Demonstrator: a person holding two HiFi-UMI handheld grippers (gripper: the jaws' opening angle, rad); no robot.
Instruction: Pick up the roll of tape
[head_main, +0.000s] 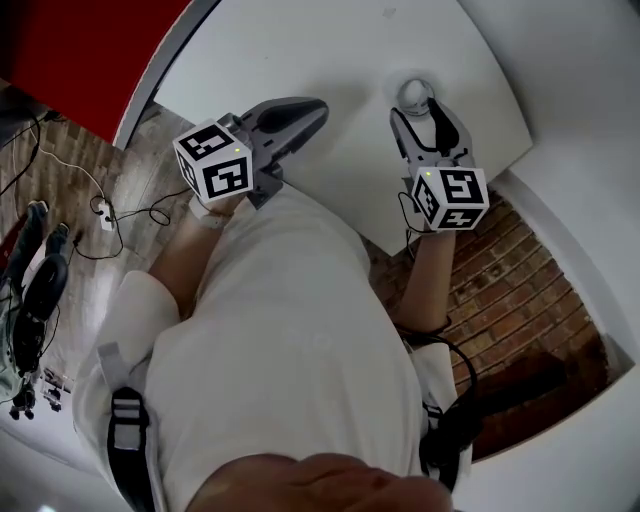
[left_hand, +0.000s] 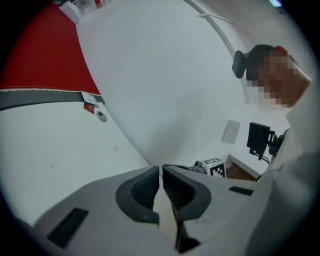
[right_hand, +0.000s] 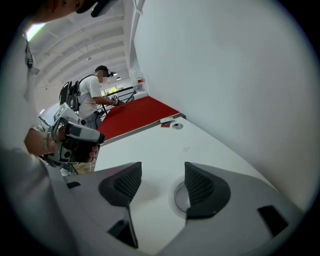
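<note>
"What's the bench (head_main: 300, 60) like?"
"White, smooth and matt. The floor (head_main: 520, 290) is reddish brick."
"And the right gripper (right_hand: 162, 182)?"
"Matt grey plastic. Its pads (right_hand: 200, 186) are black, ribbed and rubbery-looking. The roll of tape (right_hand: 176, 196) looks white and smooth."

**Tape half out of sight**

Cannot make out the whole roll of tape (right_hand: 175, 196): tucked partly behind one pad of the right gripper (right_hand: 161, 181), only an arc showing. Cropped at the head view's left edge, and too small to identify: dark gear (head_main: 38, 290) on the floor.
</note>
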